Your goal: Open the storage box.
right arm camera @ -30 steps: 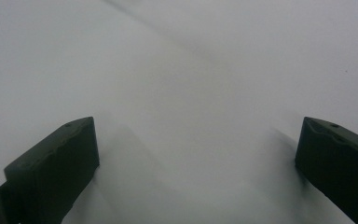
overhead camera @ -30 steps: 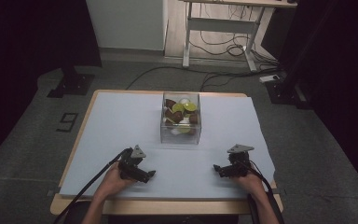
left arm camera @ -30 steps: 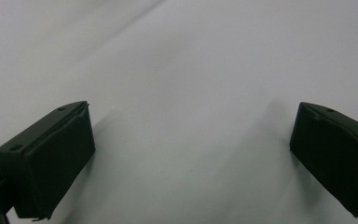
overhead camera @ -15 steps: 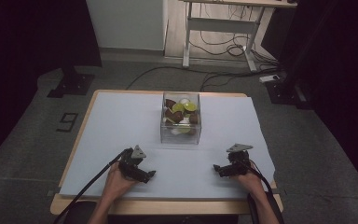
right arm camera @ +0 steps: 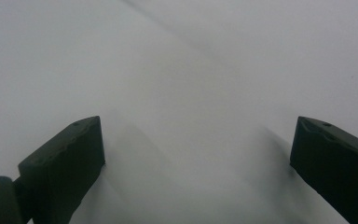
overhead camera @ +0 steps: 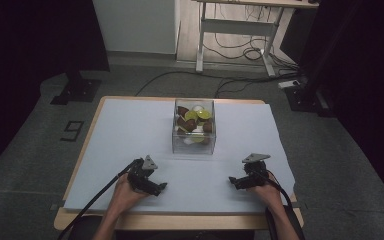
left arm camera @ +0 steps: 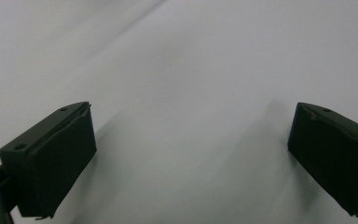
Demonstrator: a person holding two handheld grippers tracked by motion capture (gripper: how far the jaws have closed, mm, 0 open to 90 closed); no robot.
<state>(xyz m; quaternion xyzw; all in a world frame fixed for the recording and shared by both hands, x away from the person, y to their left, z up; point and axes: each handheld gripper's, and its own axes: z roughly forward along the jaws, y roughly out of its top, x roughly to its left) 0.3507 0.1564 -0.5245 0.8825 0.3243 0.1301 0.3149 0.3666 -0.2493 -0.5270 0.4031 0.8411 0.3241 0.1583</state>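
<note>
A clear plastic box stands in the middle of the table and holds several small brown, yellow-green and white pieces. My left gripper rests low on the white sheet near the front left, held by a hand. My right gripper lies near the front right, also in a hand. In the left gripper view the left gripper has its jaws wide apart over bare white sheet. The right gripper in its own view is likewise spread wide with nothing between the jaws.
The wooden table edge runs along the front. A black cable trails from the left gripper off the front left. Behind the table are a desk frame and floor cables.
Both hands and grippers stay almost where they were near the front edge. The box has not moved.
</note>
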